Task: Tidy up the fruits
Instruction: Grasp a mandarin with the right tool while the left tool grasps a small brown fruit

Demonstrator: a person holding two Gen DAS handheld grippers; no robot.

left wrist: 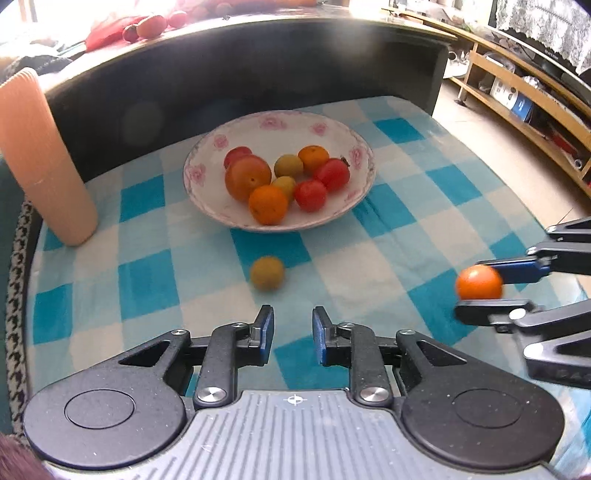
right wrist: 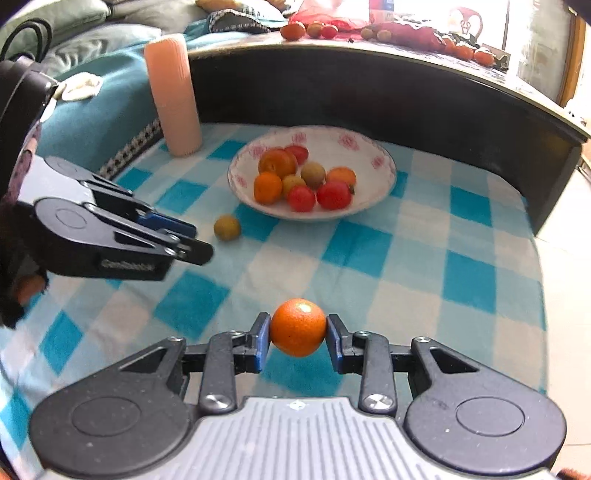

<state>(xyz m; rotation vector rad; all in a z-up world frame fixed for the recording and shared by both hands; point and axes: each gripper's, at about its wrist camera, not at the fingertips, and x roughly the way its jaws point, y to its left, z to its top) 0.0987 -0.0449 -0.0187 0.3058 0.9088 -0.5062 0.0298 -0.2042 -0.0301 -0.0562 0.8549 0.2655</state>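
Note:
A white plate with pink flowers (left wrist: 275, 133) (right wrist: 334, 143) stands on the blue checked cloth and holds several orange, red and yellow-green fruits. One yellow-green fruit (left wrist: 267, 273) (right wrist: 226, 228) lies loose on the cloth in front of the plate. My left gripper (left wrist: 293, 318) (right wrist: 197, 240) hovers just short of that fruit, its jaws drawn close together with nothing between them. My right gripper (right wrist: 298, 325) (left wrist: 470, 286) is shut on a small orange mandarin (right wrist: 298, 326) (left wrist: 479, 282), held above the cloth to the right of the loose fruit.
A tall ribbed pink cylinder (left wrist: 44, 158) (right wrist: 175, 96) stands left of the plate. A dark raised ledge (left wrist: 258, 66) (right wrist: 369, 85) walls the back and carries more fruits (left wrist: 151, 26) (right wrist: 295, 29). Wooden shelves (left wrist: 524, 92) run along the right, beyond the cloth's edge.

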